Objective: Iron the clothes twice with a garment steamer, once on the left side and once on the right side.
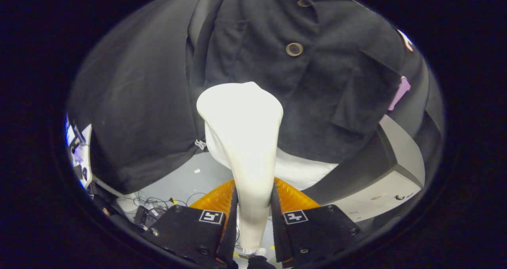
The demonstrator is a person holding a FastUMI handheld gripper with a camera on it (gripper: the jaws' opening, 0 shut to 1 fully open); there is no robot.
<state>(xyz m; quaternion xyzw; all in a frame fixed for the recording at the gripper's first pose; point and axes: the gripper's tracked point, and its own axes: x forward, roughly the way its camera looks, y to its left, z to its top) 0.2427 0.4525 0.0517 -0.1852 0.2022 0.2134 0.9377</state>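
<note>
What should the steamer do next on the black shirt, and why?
Probably slide the steamer slowly along the black shirt, keeping its head on the cloth. The gripper jaws are shut on the steamer's handle, and its wide head sits against the shirt front below the lower button, near the hem. So the grip looks ready, and a stroke along the fabric seems the natural move.

Dark jacket blocks ahead of steamer, open floor below its hem
</note>
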